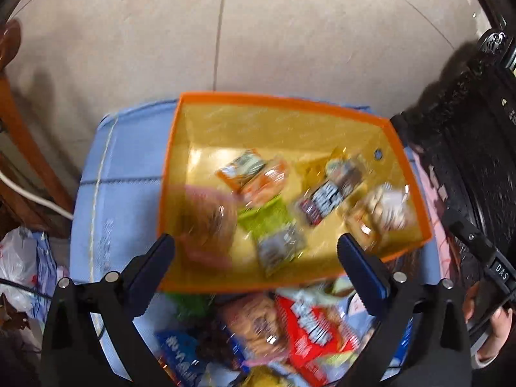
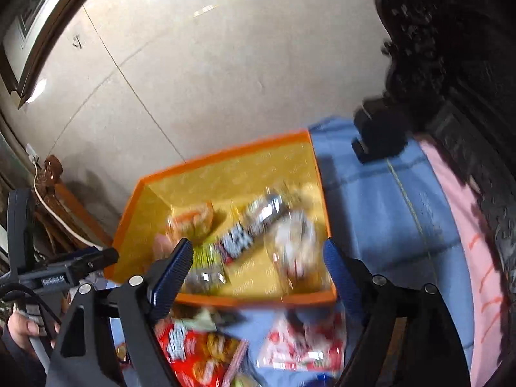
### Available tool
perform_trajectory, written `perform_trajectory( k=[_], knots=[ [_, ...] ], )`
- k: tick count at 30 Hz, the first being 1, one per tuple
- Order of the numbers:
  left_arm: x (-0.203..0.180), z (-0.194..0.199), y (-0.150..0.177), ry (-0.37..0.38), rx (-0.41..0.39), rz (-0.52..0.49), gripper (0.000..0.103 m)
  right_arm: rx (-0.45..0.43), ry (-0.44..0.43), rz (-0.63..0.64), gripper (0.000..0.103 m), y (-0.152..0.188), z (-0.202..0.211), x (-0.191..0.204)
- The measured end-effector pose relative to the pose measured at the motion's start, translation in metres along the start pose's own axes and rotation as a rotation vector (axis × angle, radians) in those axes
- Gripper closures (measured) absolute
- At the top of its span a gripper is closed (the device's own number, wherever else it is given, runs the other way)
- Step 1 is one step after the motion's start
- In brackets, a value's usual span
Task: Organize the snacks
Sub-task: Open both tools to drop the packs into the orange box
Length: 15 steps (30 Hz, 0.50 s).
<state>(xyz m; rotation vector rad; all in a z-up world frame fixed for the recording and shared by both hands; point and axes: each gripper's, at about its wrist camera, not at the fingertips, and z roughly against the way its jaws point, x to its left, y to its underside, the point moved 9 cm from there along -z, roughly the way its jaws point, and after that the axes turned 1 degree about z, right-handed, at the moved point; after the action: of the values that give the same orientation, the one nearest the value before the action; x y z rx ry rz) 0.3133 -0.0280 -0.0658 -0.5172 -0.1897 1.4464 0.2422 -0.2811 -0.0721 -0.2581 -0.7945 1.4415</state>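
Snacks: small crinkly foil and plastic packets, split in two lots. One lot is already in the orange-rimmed, yellow-lined open box [image 1: 380, 122], ahead of and below both my tools: an orange packet [image 1: 248, 174], a green one [image 1: 264, 216], a dark red-and-white one [image 1: 322, 200], and a clear bag of pale pieces [image 1: 383, 206] at the right wall. Blur hides the labels.

The rest are loose on the blue quilted cloth [image 1: 129, 167] just under my tools, near side of the box: a red printed bag [image 1: 309, 329], a clear pack of brown biscuits [image 1: 254, 322], a blue packet [image 1: 180, 348], and a white-and-red patterned pouch [image 2: 303, 345].

Handling, my guess: all light, soft, slippery film. Biscuits and chips inside will crush, so pinch the sealed edge or a corner, not the belly. Puffy bags may slide out of a shallow bite.

Left tool [image 1: 258, 251]: jaws wide, nothing between them, hovering over the box's near rim. Right tool [image 2: 254, 254]: also wide and empty, same rim. My other hand [image 1: 493, 332] shows at the right edge.

Next target is probably the red bag, closest under both tools.
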Motion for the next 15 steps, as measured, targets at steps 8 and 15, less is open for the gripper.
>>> perform_trajectory(
  k=[8,15],
  knots=[
    [0.066,0.034,0.076,-0.037,0.015,0.083,0.004,0.125,0.026,-0.065,0.019,0.079,0.031,-0.028],
    [0.104,0.057,0.144,-0.064,0.043,0.161,0.004,0.189,-0.015,-0.072,0.018,0.125,0.054,-0.009]
  ],
)
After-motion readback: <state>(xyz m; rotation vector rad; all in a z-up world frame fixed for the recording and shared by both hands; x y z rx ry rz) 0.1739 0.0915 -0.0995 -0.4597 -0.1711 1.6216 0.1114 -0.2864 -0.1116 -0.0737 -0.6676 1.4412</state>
